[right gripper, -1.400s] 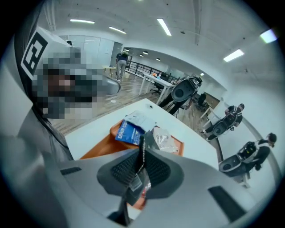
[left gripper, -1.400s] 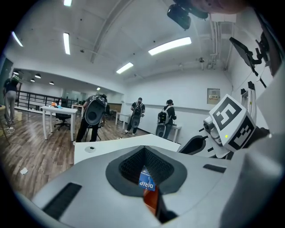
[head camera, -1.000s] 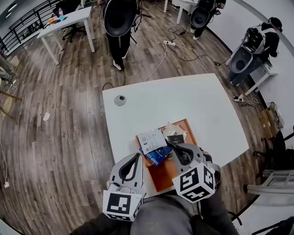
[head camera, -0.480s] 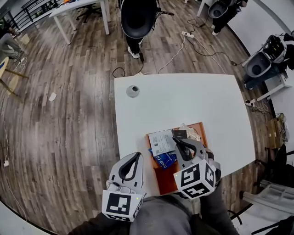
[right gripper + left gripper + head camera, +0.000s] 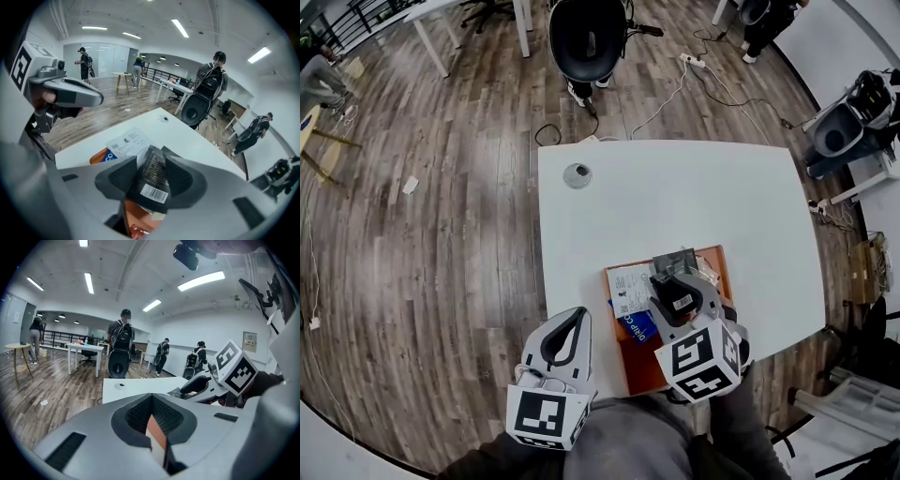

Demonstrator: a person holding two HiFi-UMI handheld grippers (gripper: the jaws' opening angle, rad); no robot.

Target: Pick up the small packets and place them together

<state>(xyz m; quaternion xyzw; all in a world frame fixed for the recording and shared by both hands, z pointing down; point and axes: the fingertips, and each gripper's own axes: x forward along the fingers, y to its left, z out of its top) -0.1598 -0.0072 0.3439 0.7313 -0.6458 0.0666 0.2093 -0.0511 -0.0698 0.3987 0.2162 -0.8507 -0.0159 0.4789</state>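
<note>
Dark glossy packet [image 5: 154, 174], white barcode label at near end, stands between parted jaws of right gripper [image 5: 678, 274]; jaws just been opening, pads no longer pinching it; packet over 12 o'clock end of orange tray [image 5: 643, 367]; tray at 5 o'clock on white table [image 5: 675, 197] holds white printed packet [image 5: 629, 286] at 10 o'clock, blue packet [image 5: 637, 326] at 8 o'clock; left gripper [image 5: 573, 315] closed, empty, at tray's 8 o'clock.

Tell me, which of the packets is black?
The black packet with the barcode, between the jaws of the right hand-held gripper, which have just been opening. The white packet and blue packet lie beside it.
</note>
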